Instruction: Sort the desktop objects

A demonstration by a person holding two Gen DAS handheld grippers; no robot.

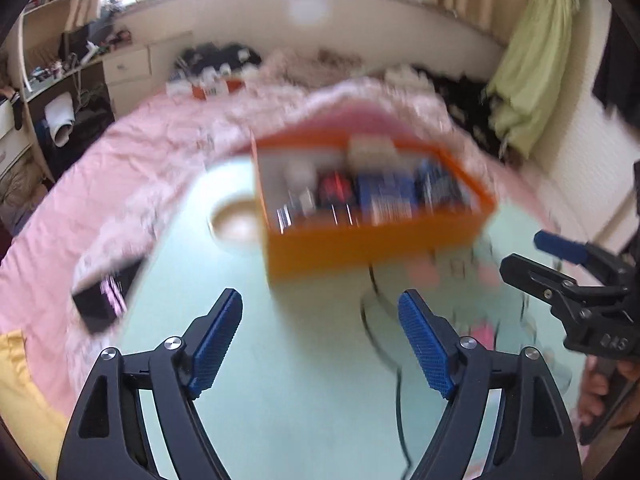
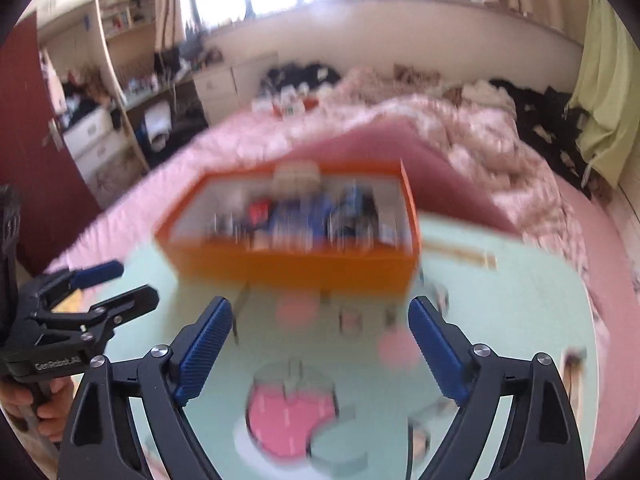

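An orange box [image 1: 372, 240] full of small objects stands on a mint-green mat [image 1: 288, 380]; it also shows in the right wrist view [image 2: 296, 268]. Both views are blurred by motion. My left gripper [image 1: 320, 344] is open and empty, a little short of the box. My right gripper [image 2: 320, 348] is open and empty, also short of the box, above a pink printed shape [image 2: 288, 416] on the mat. A black box [image 1: 106, 296] lies at the mat's left edge. A black cable [image 1: 384, 344] runs across the mat.
A round beige dish [image 1: 236, 220] sits left of the orange box. The mat lies on a bed with a pink quilt [image 1: 120, 160]. A desk and drawers [image 1: 128, 68] stand at the far left. Green cloth [image 1: 532, 60] hangs at the right.
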